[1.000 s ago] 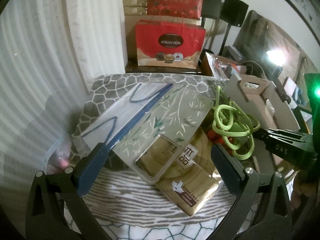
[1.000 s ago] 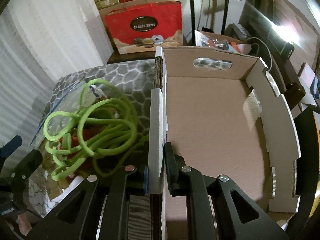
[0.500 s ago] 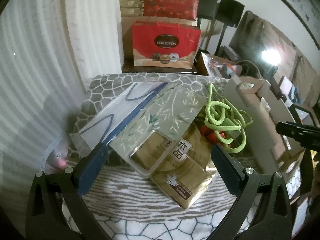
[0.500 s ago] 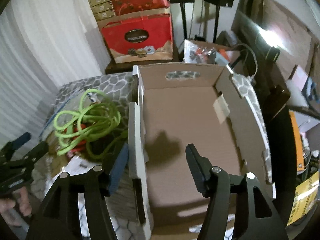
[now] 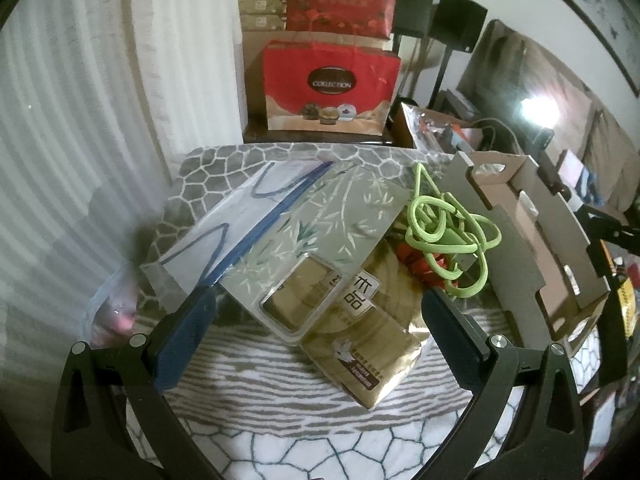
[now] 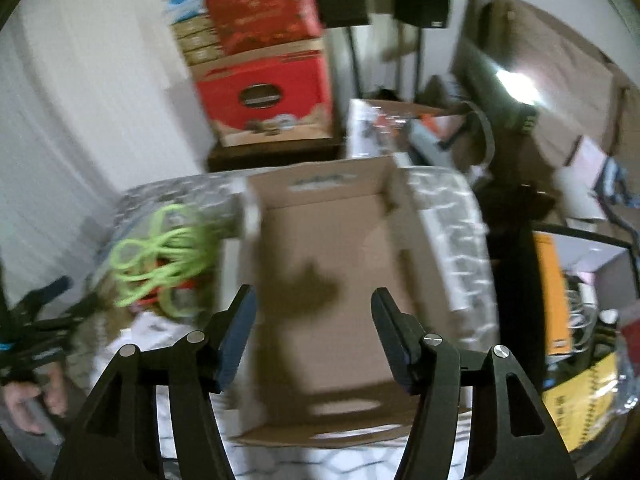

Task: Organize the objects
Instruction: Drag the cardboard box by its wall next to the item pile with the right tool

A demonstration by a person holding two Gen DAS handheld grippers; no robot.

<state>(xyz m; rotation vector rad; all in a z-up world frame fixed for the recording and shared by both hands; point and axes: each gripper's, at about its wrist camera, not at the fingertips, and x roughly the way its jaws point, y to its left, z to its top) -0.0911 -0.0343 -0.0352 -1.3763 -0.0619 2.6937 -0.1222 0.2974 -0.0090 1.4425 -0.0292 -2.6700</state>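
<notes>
An empty cardboard box (image 6: 332,264) (image 5: 532,240) stands on the right half of the patterned table. Left of it lies a pile: a neon green cord (image 5: 448,232) (image 6: 160,252) over something orange-red, a bamboo-print blister pack (image 5: 320,248), a gold foil packet (image 5: 364,356) and a clear zip bag (image 5: 236,228). My left gripper (image 5: 316,316) hovers open just in front of the blister pack, touching nothing. My right gripper (image 6: 312,320) hangs open above the box's near half, with nothing between its fingers; that view is blurred.
Behind the table, red gift bags (image 5: 328,84) and stacked boxes sit on a dark stand. A white curtain (image 5: 80,120) hangs at the left. Clutter, a yellow notebook (image 6: 580,400) and an orange book crowd the right. A hand (image 6: 28,400) holds the left gripper.
My right gripper let go of the box's left wall, opened, then rose and drew back over the box. The box now stands further right of the cord. The left gripper stayed put.
</notes>
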